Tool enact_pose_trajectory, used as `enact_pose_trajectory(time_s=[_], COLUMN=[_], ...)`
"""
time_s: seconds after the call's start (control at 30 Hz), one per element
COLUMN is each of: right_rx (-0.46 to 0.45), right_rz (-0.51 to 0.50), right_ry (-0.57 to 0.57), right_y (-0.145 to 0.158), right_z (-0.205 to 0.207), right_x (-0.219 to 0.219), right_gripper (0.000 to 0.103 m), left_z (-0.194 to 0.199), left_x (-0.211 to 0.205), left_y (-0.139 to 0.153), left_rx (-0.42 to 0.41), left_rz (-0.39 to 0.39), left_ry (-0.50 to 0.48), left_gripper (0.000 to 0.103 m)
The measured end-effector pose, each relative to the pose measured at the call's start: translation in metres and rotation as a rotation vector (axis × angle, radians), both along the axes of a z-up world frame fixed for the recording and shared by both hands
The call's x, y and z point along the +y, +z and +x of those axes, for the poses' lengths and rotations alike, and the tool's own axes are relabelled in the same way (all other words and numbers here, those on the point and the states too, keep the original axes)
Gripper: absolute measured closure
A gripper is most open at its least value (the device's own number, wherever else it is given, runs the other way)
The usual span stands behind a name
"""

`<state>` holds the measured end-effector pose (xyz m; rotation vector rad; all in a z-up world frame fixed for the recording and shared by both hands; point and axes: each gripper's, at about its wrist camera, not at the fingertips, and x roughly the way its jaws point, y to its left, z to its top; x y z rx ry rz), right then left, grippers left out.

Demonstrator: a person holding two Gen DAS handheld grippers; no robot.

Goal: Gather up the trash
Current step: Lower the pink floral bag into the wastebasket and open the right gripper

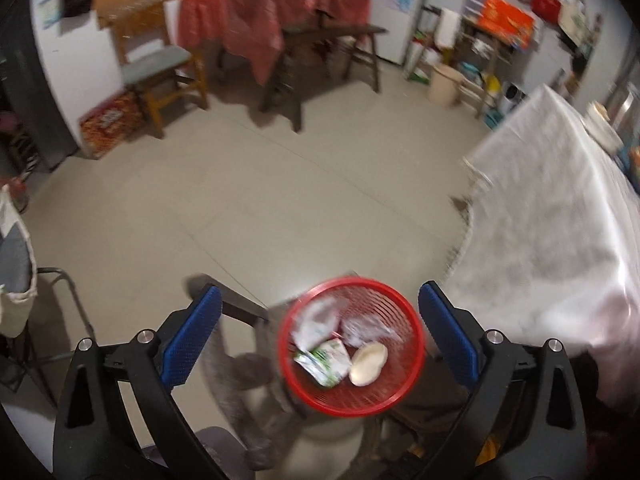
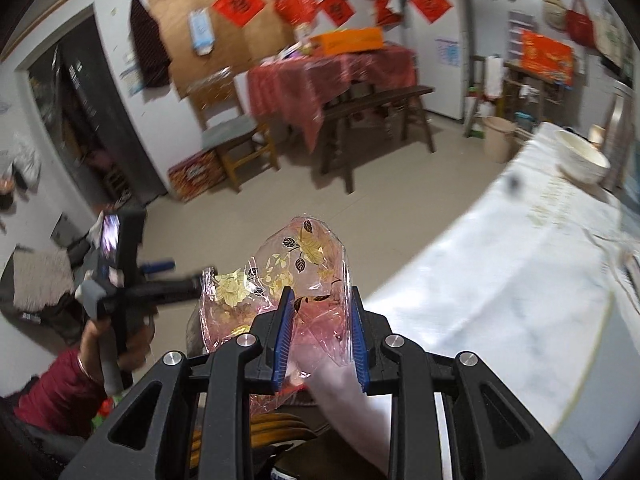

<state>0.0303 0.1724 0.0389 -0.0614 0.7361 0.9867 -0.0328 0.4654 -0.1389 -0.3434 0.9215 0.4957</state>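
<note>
Left gripper (image 1: pixel 320 334) hangs spread wide above the red basket (image 1: pixel 412 344) on the floor; inside lie a green-white packet (image 1: pixel 325 360), a pale round lid (image 1: pixel 369 363) and crumpled wrappers (image 1: pixel 316 320). Right gripper (image 2: pixel 320 336) pinches a pink flowered cellophane wrapper (image 2: pixel 296 264), beside the white-clothed table (image 2: pixel 500 280), which carries a bowl (image 2: pixel 582 158).

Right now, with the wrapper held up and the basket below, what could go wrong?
The right tongs pinch only the lower part of the floral cellophane wrapper; the loose sheet could slip or drift past the rim when released. The red mesh basket shows only in the left wrist view, beneath the open left tongs, so aim looks uncertain.
</note>
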Motion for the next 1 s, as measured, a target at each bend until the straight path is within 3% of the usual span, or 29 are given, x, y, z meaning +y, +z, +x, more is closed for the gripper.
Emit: enact_pose_trajectory(time_s=[0.27,0.53,0.67,0.93,1.0], right_rx=[0.038,0.071,0.088,0.098,0.103], right_rz=[-0.102,-0.243,-0.287,-0.264,-0.265], right_ry=[0.134,0.228,0.25,0.232,0.232], right_y=[-0.022,-0.061,-0.082,-0.082,-0.084], right_z=[-0.016,-0.017,-0.013,-0.004,-0.004], right_x=[0.079,0.16,0.186,0.181,0.178], right_gripper=[0.076,0.076,0.063,0.055,0.043], left_z=[-0.021,-0.027,-0.03,-0.032,-0.032], left_x=[0.029,0.037,0.041,0.044,0.043], left_y=[0.019,0.01,0.008,0.007,0.007], left_rx=[-0.038,-0.008,-0.011,-0.023,-0.021], left_rz=[0.012,0.031,0.007,-0.003,-0.005], left_ry=[0.073,0.089,0.098,0.1,0.098], left_gripper=[0.007,0.007,0.007,0.007,0.007])
